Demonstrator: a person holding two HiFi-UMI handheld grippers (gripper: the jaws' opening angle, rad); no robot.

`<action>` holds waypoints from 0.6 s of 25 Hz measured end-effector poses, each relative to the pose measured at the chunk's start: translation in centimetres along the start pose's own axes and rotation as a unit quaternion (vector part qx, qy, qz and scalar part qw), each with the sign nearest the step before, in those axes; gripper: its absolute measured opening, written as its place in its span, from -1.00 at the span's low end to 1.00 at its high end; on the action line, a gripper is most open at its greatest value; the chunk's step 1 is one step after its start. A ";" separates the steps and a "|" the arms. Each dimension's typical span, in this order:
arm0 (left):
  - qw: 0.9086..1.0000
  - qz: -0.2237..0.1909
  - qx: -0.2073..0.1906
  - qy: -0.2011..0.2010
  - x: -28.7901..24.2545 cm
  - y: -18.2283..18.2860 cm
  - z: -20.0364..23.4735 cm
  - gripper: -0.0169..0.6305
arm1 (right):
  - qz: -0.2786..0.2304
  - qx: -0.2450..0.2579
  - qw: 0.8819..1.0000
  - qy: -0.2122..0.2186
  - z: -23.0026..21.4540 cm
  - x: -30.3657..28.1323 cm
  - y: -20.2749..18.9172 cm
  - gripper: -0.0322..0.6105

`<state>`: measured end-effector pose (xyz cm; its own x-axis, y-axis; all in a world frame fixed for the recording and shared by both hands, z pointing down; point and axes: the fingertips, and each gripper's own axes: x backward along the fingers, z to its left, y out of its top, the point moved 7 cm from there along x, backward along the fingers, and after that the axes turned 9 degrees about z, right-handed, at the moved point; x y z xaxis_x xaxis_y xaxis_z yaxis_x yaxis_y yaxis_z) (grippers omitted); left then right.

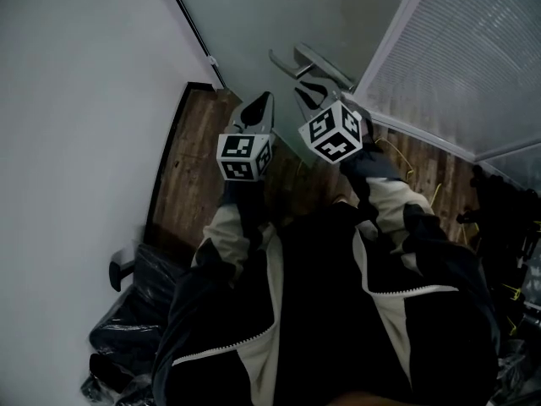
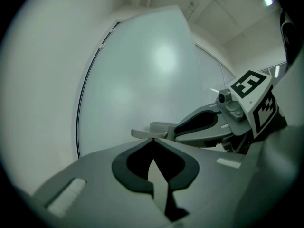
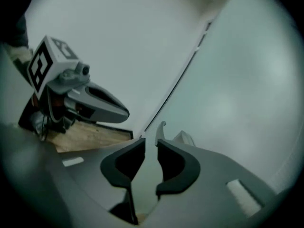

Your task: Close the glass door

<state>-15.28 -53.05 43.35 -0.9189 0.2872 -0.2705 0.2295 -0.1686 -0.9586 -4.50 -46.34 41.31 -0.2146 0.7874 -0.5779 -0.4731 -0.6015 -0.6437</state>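
One glass door [image 1: 279, 24], frosted grey-green, metal lever handle [image 1: 314, 62] near edge.

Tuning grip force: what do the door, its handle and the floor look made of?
Door: frosted glass, apparently; pale, milky, even sheen.
Handle: likely brushed metal; grey lever with dull highlights.
Floor: wood or wood-look laminate; brown grained planks.

A white wall [image 1: 76, 142] stands at the left, over a dark wooden floor [image 1: 190, 193]. Black bags [image 1: 135, 311] lie by the wall. A slatted panel [image 1: 473, 57] is at upper right.
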 end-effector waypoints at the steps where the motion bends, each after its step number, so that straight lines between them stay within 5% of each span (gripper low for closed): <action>1: 1.000 -0.002 -0.006 -0.003 0.1 0.0 -0.1 -0.93 | 0.020 0.046 0.999 -0.020 0.1 -0.2 0.3 -0.58; 4: 1.000 -0.004 -0.012 -0.011 0.5 -0.1 -0.8 -0.93 | 0.072 0.169 0.980 -0.082 0.4 -1.3 0.9 -0.35; 9: 1.000 -0.010 -0.010 -0.011 1.4 -0.6 -1.2 -0.93 | 0.165 0.299 0.932 -0.126 0.0 -5.0 0.7 -0.13; 12: 1.000 -0.015 -0.006 -0.006 1.7 -0.7 -1.0 -0.93 | 0.191 0.343 0.910 -0.133 -0.4 -6.6 0.2 -0.19; 15: 1.000 -0.018 -0.003 -0.002 1.8 -0.7 -0.8 -0.93 | 0.190 0.364 0.901 -0.141 -0.6 -7.0 -0.2 -0.50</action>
<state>-16.85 -51.63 43.45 -0.9278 0.2892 -0.2356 0.1981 -0.1529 -0.9682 -2.42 -51.77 45.21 -0.6391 0.6082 -0.4707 -0.7327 -0.6676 0.1322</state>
